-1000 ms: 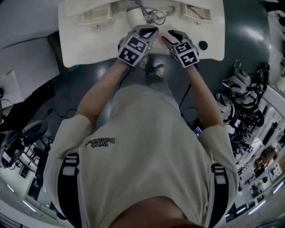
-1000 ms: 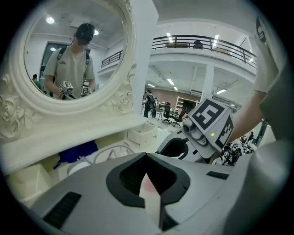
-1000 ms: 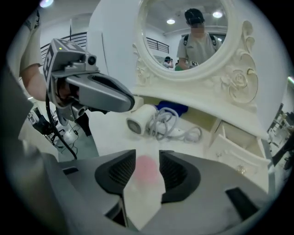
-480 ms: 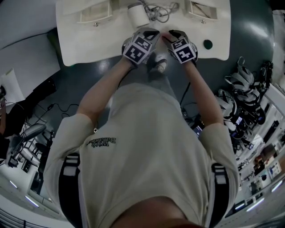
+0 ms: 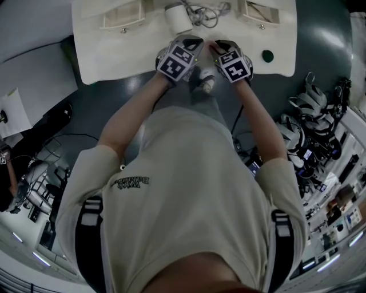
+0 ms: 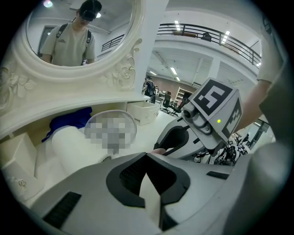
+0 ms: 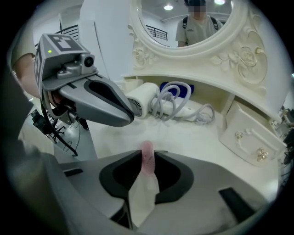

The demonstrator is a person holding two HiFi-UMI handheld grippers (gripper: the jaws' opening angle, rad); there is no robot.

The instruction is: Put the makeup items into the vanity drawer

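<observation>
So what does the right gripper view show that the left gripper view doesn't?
Right only: the cream drawer front with two knobs, the coiled white cord, the left gripper. Left only: the right gripper, whose fingers have just been closing on a small pink item. Both: the oval cream-framed mirror and white hair dryer.

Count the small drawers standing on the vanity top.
2. One small drawer stands at the back left of the vanity top, the other at the back right, with the hair dryer between them. Any drawer below the tabletop is hidden from view.
</observation>
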